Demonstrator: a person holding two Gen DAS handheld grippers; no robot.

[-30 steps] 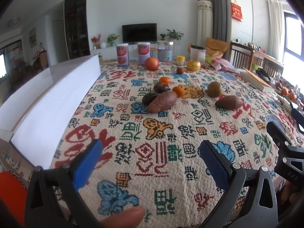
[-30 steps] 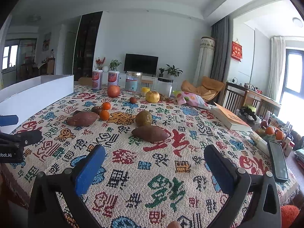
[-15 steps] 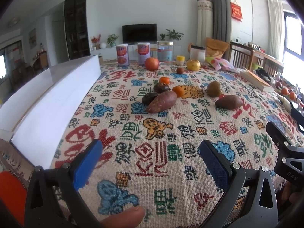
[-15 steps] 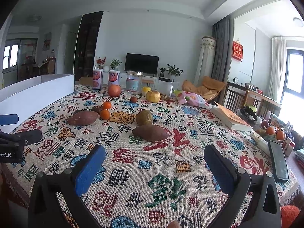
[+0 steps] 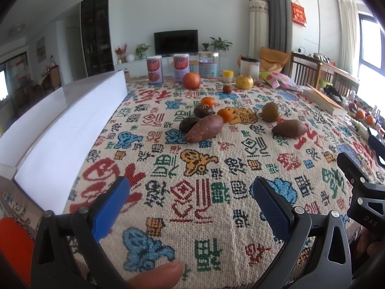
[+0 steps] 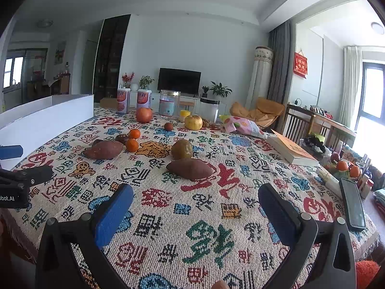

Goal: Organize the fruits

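Stock on patterned tablecloth [image 5: 204,207], fruit-sorting job, stage judged: opening, nothing yet lifted. Left gripper [image 5: 190,192]: jaws spread wide, empty, low at the near edge. Right gripper [image 6: 196,203]: jaws likewise spread, empty, near edge. Fruit and roots in the left wrist view, at 12 o'clock from the left gripper and well apart from it: near sweet potato [image 5: 204,128] touching a dark fruit [image 5: 189,123]; second dark fruit [image 5: 204,111]; two small oranges [image 5: 224,115] and [image 5: 207,101]; green-brown round fruit [image 5: 270,112]; second sweet potato [image 5: 289,128] at 1 o'clock; farther back a red apple [image 5: 191,80], a small dark fruit [image 5: 227,89] and a yellow fruit [image 5: 244,82]. White box [image 5: 72,122] at 10 o'clock, probably the receiving container. Next move, as judged: reach forward to the nearest piece, centre the jaws across its narrow width, close gently. Left view alone shows the box's long wall up close; its inside is hidden. Right view alone shows the phone [image 6: 352,207] at 3 o'clock and the book [image 6: 294,150] at 2 o'clock.
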